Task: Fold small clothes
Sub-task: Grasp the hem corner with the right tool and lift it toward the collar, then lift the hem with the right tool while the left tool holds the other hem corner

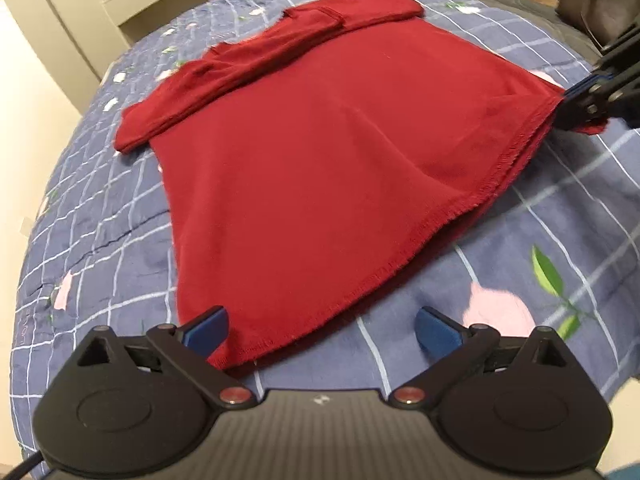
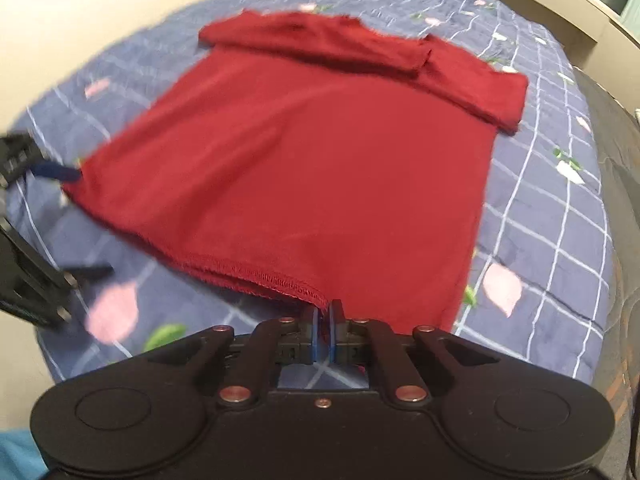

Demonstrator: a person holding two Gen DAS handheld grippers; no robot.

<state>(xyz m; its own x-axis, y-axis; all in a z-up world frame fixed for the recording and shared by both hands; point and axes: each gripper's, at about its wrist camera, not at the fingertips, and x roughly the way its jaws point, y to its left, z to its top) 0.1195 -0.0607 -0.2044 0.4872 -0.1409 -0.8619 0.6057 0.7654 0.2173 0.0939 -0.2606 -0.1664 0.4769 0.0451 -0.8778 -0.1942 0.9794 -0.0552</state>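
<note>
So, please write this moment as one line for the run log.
left gripper: open at hem corner | right gripper: shut on red shirt hem | sleeves folded in | bedspread under

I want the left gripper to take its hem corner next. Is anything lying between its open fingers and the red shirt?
Nothing visible does. The left gripper is open right at the red shirt's near hem corner, with only bare quilt around it. The right gripper is shut on the other hem corner.

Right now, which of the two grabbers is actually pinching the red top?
The right gripper: its blue pads are shut on the hem corner of the red top. The left gripper is wide open at the other hem corner, gripping nothing.
</note>
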